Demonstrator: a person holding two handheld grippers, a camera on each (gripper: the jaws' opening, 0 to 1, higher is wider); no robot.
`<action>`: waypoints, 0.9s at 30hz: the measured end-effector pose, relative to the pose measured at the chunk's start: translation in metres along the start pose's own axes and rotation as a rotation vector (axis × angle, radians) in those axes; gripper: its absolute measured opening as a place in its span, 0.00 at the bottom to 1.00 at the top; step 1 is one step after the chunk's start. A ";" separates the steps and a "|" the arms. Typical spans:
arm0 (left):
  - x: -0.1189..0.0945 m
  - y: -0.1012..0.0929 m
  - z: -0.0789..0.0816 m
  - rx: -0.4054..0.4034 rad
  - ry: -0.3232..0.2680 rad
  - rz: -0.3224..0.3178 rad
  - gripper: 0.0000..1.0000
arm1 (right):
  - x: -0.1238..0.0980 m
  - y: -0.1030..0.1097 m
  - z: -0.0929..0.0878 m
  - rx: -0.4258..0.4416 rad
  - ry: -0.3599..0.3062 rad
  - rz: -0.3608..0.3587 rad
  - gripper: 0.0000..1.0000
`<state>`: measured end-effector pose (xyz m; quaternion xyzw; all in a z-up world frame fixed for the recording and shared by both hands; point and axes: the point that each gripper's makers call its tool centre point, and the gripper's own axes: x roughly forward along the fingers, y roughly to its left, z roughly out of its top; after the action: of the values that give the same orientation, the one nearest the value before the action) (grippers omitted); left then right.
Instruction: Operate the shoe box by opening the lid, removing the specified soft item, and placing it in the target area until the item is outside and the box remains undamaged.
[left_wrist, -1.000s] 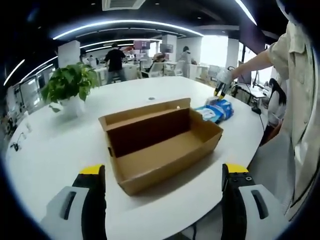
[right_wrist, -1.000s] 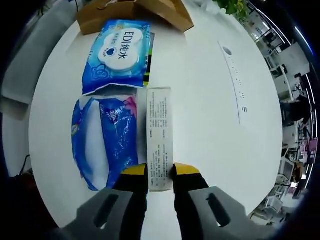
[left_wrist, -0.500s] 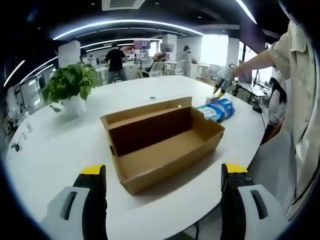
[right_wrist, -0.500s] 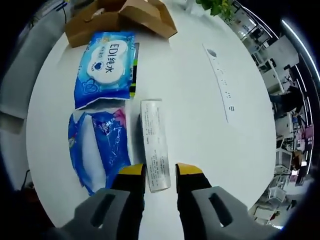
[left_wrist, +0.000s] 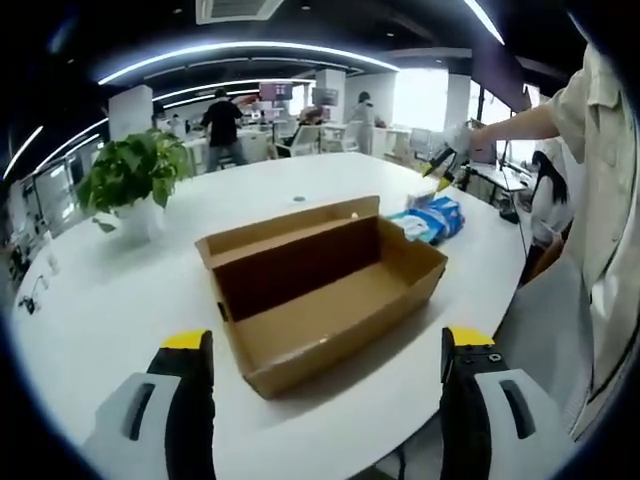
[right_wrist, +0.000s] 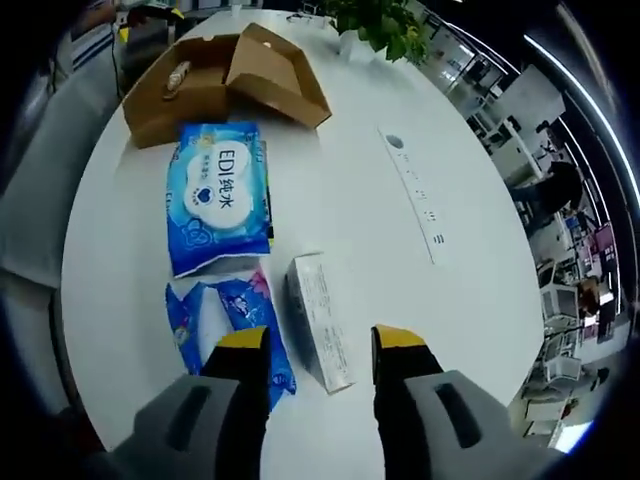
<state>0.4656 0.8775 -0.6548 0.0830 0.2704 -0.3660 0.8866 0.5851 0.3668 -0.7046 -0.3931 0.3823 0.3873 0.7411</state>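
I have a white, rounded counter (left_wrist: 120, 300) under my work. On it the open cardboard shoe box (left_wrist: 320, 285) lies near the middle, lid flap folded back. A potted plant (left_wrist: 130, 180) stands far to the left. Beyond the box to the right lie a blue wipes pack (right_wrist: 218, 195), a smaller blue packet (right_wrist: 225, 320) and a narrow white carton (right_wrist: 320, 320) just beside that packet. A flat strip of sockets (right_wrist: 415, 195) is set into the counter.

Each claw (left_wrist: 320, 345) (right_wrist: 318, 345) has grey jaws tipped yellow; the person wears a beige short-sleeved shirt (left_wrist: 605, 180).
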 end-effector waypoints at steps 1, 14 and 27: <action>0.001 0.000 0.002 0.006 -0.001 -0.008 0.95 | -0.002 0.002 0.001 0.004 -0.003 -0.003 0.39; 0.010 -0.001 0.004 0.095 0.075 -0.111 0.83 | -0.033 0.035 0.031 0.172 -0.146 -0.079 0.52; 0.024 0.010 0.020 0.199 0.122 -0.176 0.70 | -0.061 0.081 0.071 0.370 -0.345 -0.122 0.68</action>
<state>0.4952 0.8636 -0.6511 0.1687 0.2923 -0.4618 0.8203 0.5079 0.4446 -0.6461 -0.2012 0.2903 0.3266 0.8767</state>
